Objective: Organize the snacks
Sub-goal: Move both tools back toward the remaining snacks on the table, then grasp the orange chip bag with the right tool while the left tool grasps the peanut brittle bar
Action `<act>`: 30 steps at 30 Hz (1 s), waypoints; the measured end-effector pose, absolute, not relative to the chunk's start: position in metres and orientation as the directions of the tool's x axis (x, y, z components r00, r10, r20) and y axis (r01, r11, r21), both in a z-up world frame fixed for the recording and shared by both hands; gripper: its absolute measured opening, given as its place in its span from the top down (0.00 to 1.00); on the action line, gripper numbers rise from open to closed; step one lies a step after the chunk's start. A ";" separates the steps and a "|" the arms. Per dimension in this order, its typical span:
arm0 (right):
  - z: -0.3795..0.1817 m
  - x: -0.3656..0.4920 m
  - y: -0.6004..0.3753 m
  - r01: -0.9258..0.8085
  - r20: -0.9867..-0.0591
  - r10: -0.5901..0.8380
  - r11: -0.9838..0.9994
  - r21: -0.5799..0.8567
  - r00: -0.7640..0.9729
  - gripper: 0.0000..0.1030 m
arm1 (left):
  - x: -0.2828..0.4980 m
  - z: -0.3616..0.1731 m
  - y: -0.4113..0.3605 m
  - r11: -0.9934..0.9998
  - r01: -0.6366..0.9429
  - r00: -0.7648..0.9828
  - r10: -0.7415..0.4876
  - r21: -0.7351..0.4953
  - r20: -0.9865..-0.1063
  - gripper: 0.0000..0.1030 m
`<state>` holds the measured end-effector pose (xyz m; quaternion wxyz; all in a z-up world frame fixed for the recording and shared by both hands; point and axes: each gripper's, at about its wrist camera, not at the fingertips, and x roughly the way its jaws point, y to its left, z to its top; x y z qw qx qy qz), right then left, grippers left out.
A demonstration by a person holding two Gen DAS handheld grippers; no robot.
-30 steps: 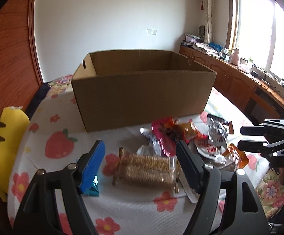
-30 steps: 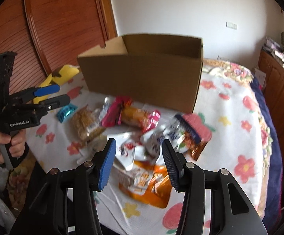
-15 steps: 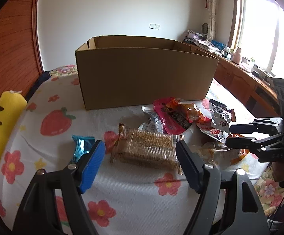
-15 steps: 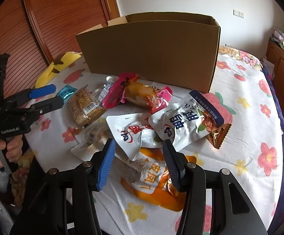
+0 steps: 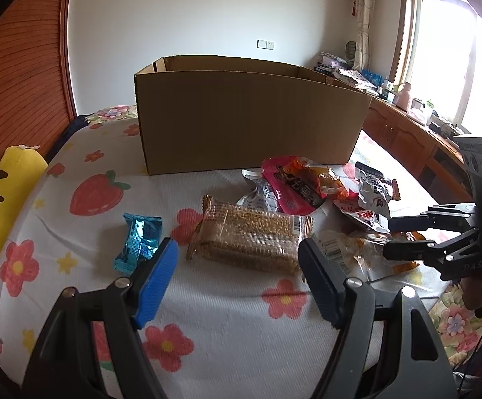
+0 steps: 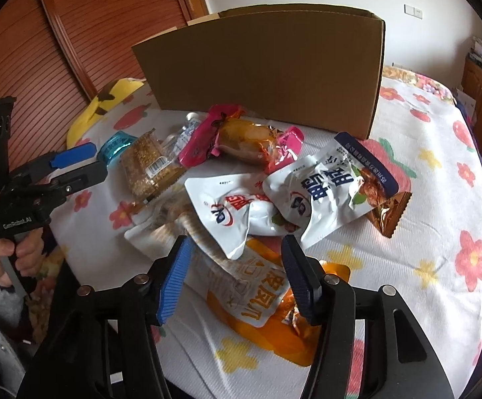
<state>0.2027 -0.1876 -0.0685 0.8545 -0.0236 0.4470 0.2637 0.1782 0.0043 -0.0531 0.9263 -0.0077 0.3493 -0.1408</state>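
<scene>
A pile of snack packets lies on a flowered cloth in front of an open cardboard box (image 5: 247, 123) (image 6: 267, 66). My left gripper (image 5: 237, 262) is open and empty, just short of a clear grain bar pack (image 5: 250, 239) (image 6: 147, 166), with a blue foil packet (image 5: 139, 237) to its left. My right gripper (image 6: 236, 262) is open and empty, low over an orange pouch (image 6: 267, 302), with two white pouches (image 6: 334, 189) just beyond. A pink packet (image 6: 241, 139) (image 5: 294, 183) lies near the box.
A yellow plush toy (image 5: 1, 199) lies at the left edge of the bed. A wooden slatted wall (image 6: 84, 36) is behind it. A wooden sideboard with clutter (image 5: 403, 116) runs under the window at the right.
Both grippers have come down lower and closer to the snacks. The box now stands higher in both views, hiding its inside. The blue foil packet has come out from behind the left finger.
</scene>
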 end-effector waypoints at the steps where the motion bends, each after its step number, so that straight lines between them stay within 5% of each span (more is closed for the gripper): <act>1: -0.070 0.202 -0.186 -0.473 -0.780 0.430 0.859 0.197 0.455 0.43 | 0.178 -0.053 0.004 0.960 0.255 0.716 -0.267 -0.114 -0.645 0.27; 30: -0.084 0.191 -0.142 -0.575 -0.813 0.337 0.818 0.003 0.474 0.27 | 0.169 -0.058 0.009 0.962 0.237 0.711 -0.265 -0.132 -0.651 0.27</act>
